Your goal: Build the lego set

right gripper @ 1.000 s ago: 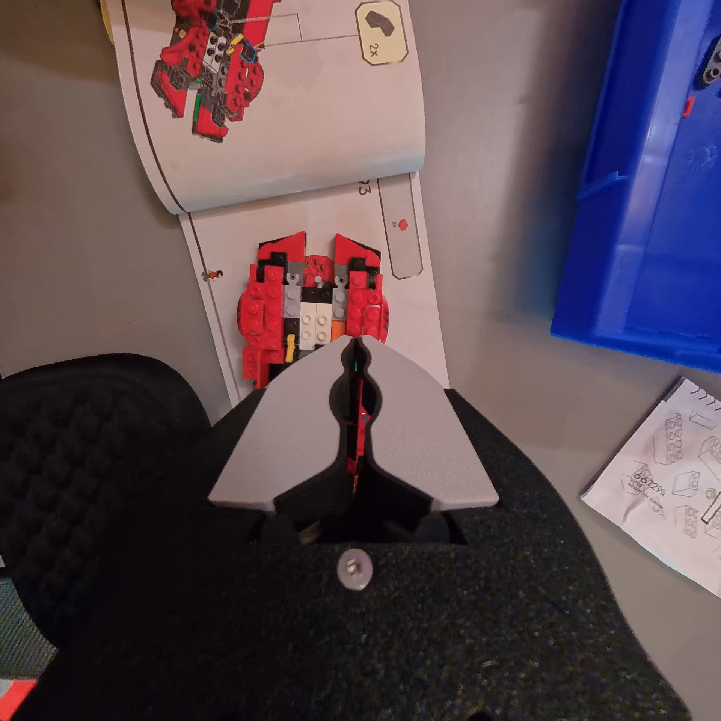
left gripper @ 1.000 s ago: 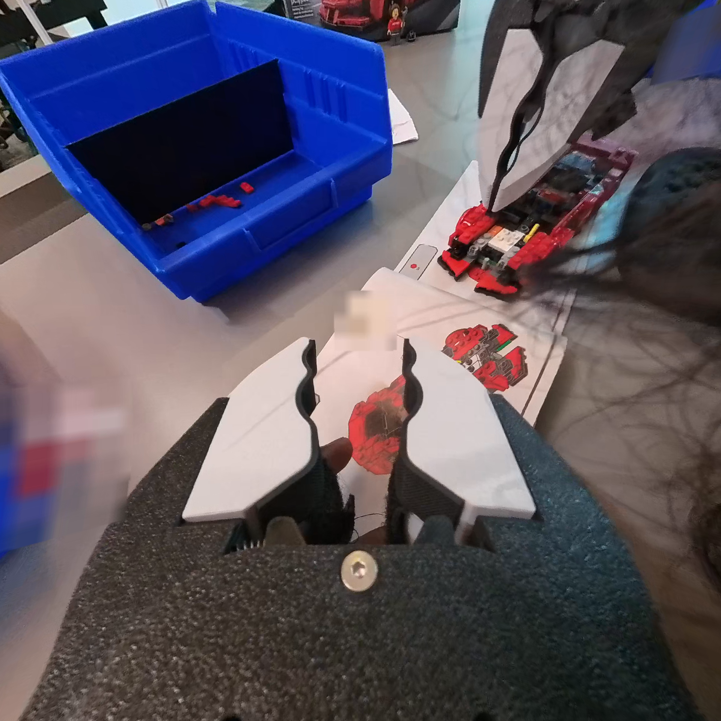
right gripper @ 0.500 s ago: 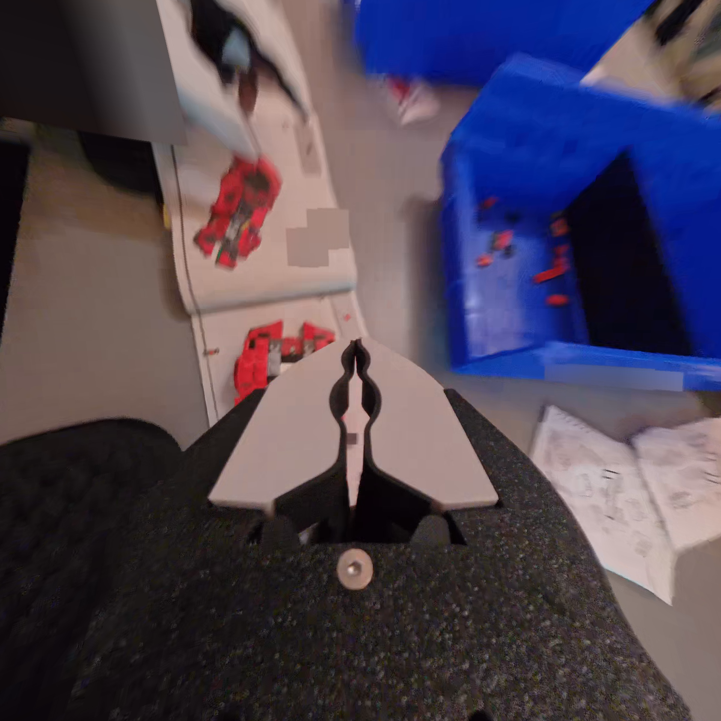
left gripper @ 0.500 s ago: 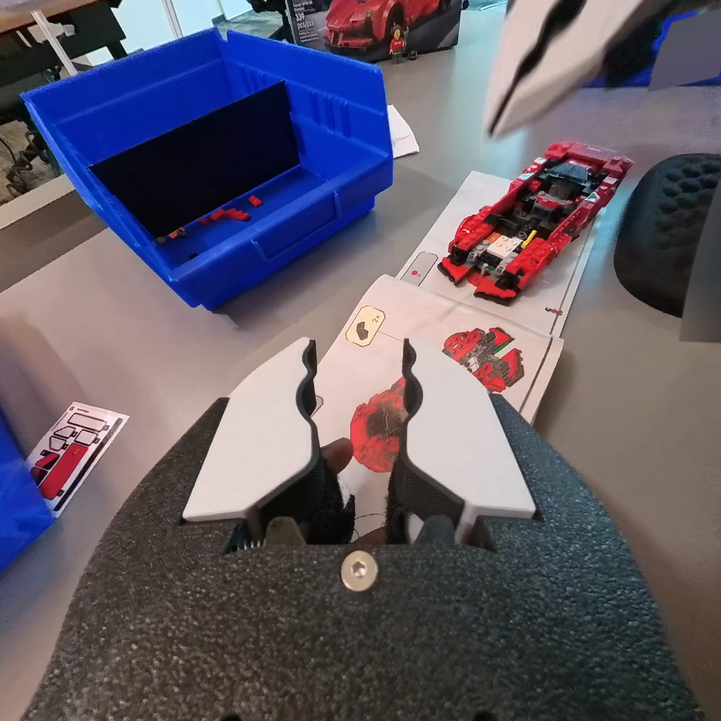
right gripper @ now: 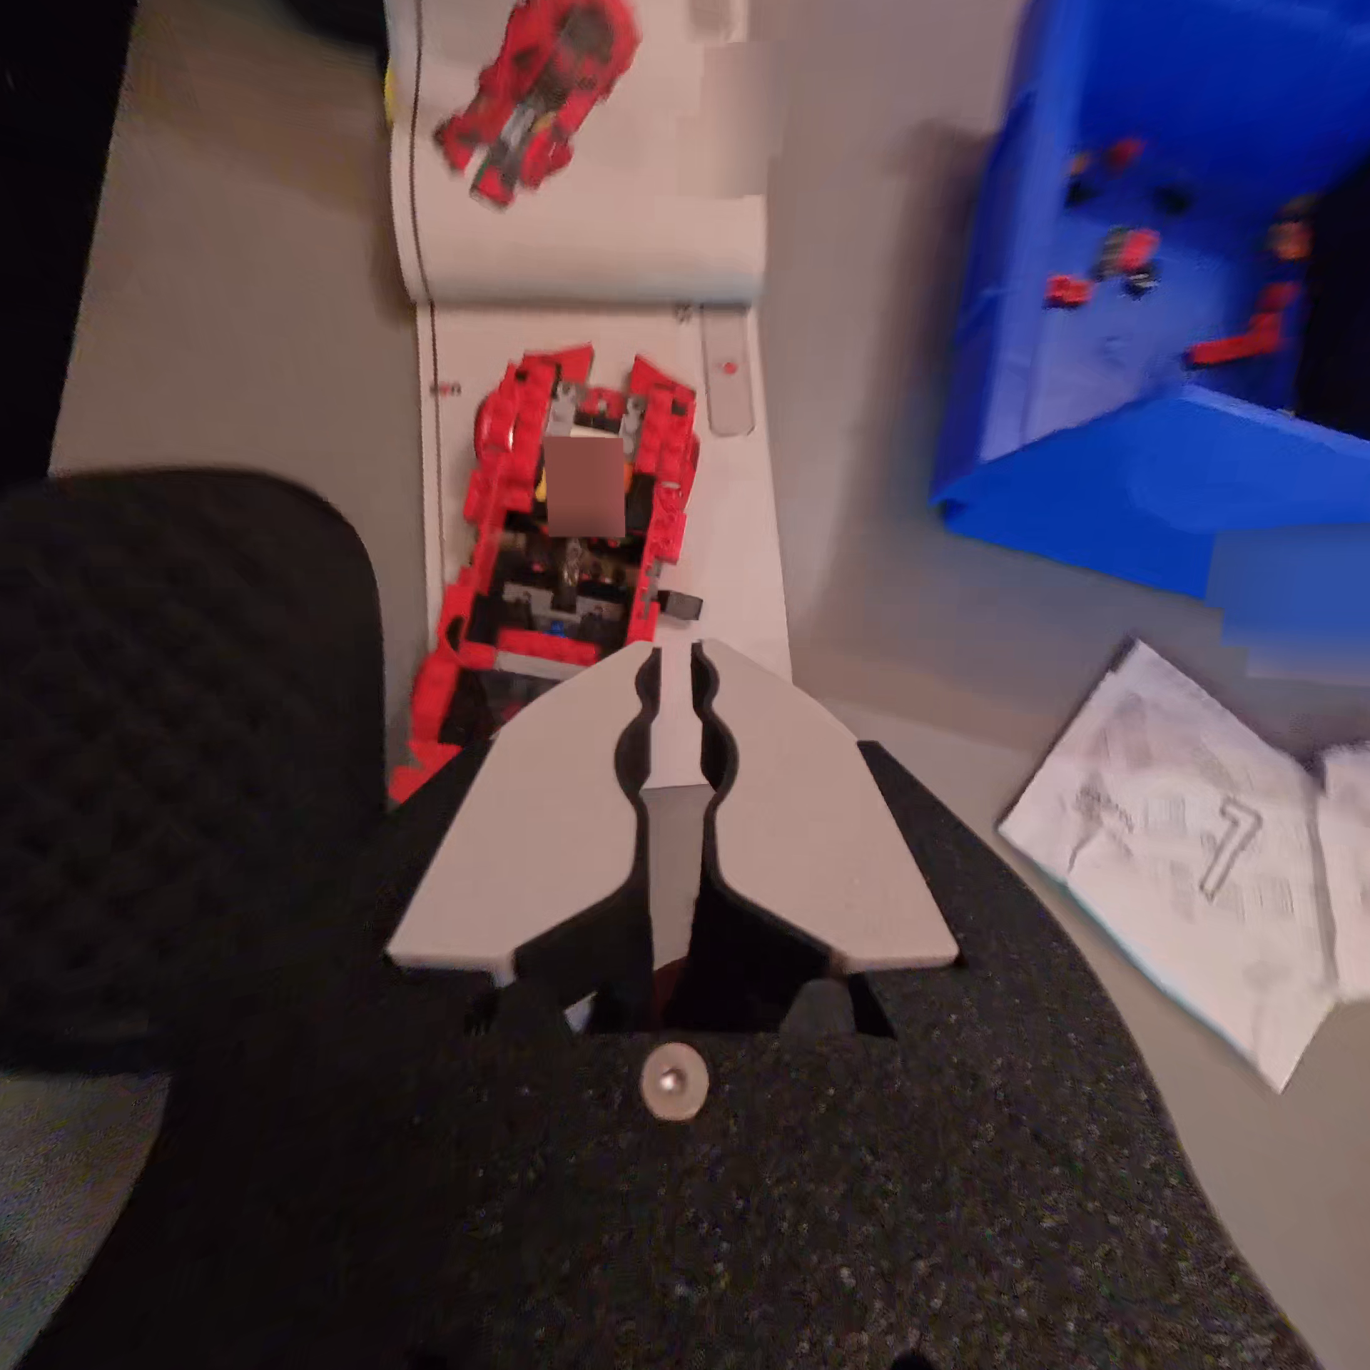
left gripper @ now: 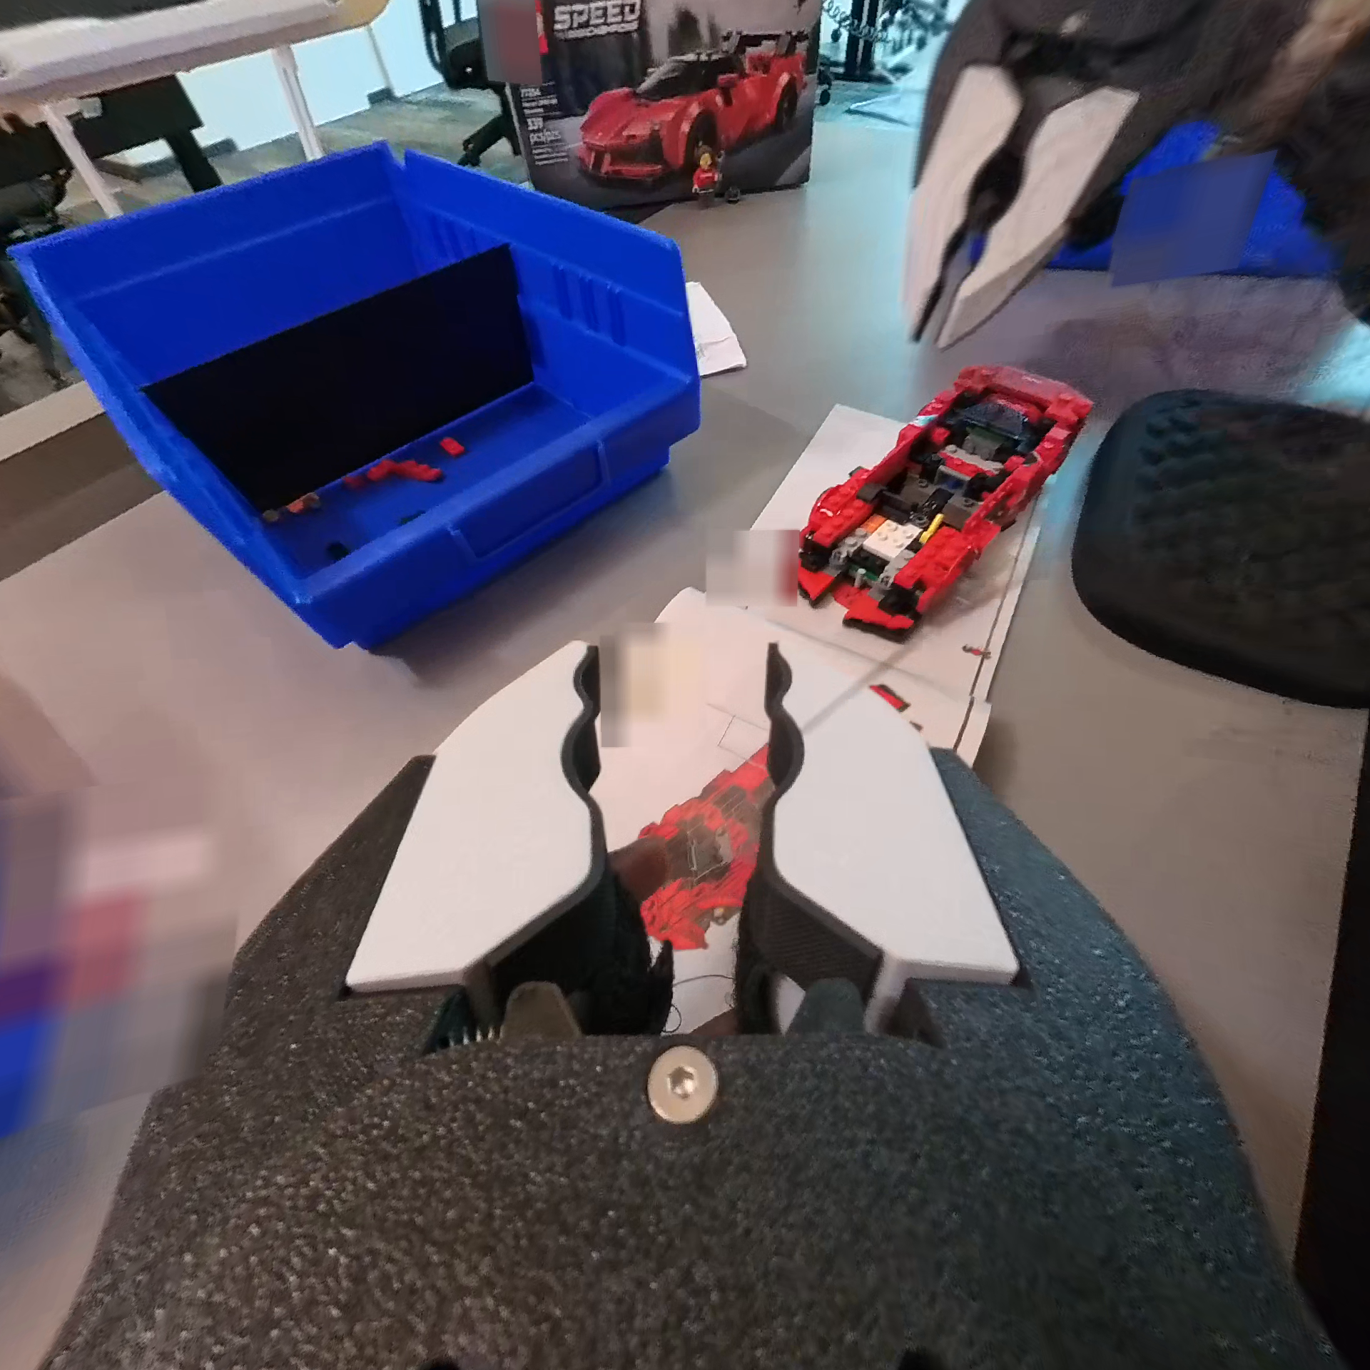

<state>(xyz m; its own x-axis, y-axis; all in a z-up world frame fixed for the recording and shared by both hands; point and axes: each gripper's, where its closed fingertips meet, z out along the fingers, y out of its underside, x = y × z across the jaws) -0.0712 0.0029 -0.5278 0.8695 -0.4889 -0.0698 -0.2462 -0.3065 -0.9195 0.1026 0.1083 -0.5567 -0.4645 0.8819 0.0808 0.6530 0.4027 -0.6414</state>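
A partly built red lego car point(left gripper: 941, 504) lies on the open instruction booklet point(left gripper: 838, 460) on the grey table. My left gripper point(left gripper: 680, 656) is open and empty, low over the booklet's near page, short of the car. My right gripper point(right gripper: 674, 651) is open by a narrow gap and empty, held above the car's point(right gripper: 504, 519) rear end. It also shows in the left wrist view point(left gripper: 941, 326), high above the car. A small black piece point(right gripper: 682, 606) lies beside the car. Loose red pieces point(left gripper: 404, 471) lie in the blue bin point(left gripper: 637, 460).
The blue bin point(right gripper: 1112, 474) stands left of the booklet point(right gripper: 593, 245). A black textured pad point(left gripper: 1223, 541) lies right of the car. A white paper sheet point(right gripper: 1156, 852) lies behind the bin. The lego box point(left gripper: 667, 104) stands at the table's far edge. About 20 cm separates my left fingertips from my right. Measured from the fingertips, the small black piece point(right gripper: 682, 606) is 6 cm or so from the right gripper and 20 cm from the left.
My right gripper lifted off the car, swung about and now hangs over the car's rear, its jaws parted slightly from shut. My left gripper stayed open and nearly still.
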